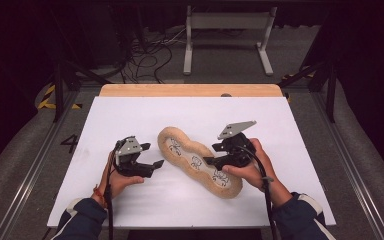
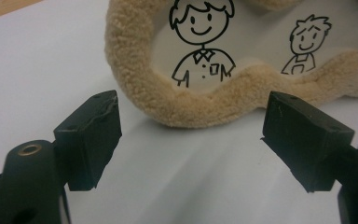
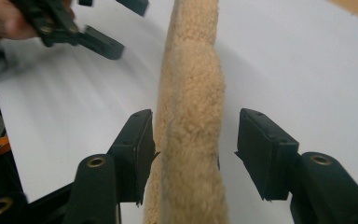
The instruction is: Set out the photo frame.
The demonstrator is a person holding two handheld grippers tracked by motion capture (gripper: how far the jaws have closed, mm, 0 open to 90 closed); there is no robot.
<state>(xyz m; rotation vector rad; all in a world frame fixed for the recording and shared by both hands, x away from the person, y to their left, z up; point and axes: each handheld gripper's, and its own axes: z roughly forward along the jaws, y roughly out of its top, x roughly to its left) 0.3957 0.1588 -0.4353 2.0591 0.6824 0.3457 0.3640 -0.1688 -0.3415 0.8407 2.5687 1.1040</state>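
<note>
Right gripper (image 1: pixel 211 161) sits over the near-right part of the plush mat (image 1: pixel 182 148), jaws apart. In the right gripper view the fuzzy rim (image 3: pixel 191 140) stands between the jaws (image 3: pixel 193 156): left pad just at the pile, right pad clear of it, so no clamp. Left gripper (image 1: pixel 159 163) is just left of the mat's middle, jaws wide apart, nothing between them. In the left gripper view the jaws (image 2: pixel 191 135) face the rim (image 2: pixel 191 109) from just short of it, over bare sheet. The mat lies flat and diagonal mid-table, far end toward top left, near end toward bottom right, cartoon figures (image 2: pixel 200 42) on its pale inner face. White sheet (image 1: pixel 130 115) covers the wooden table (image 1: pixel 190 90). Beyond it, floor with cables (image 1: pixel 145 55) and a grey stand (image 1: pixel 228 35).
</note>
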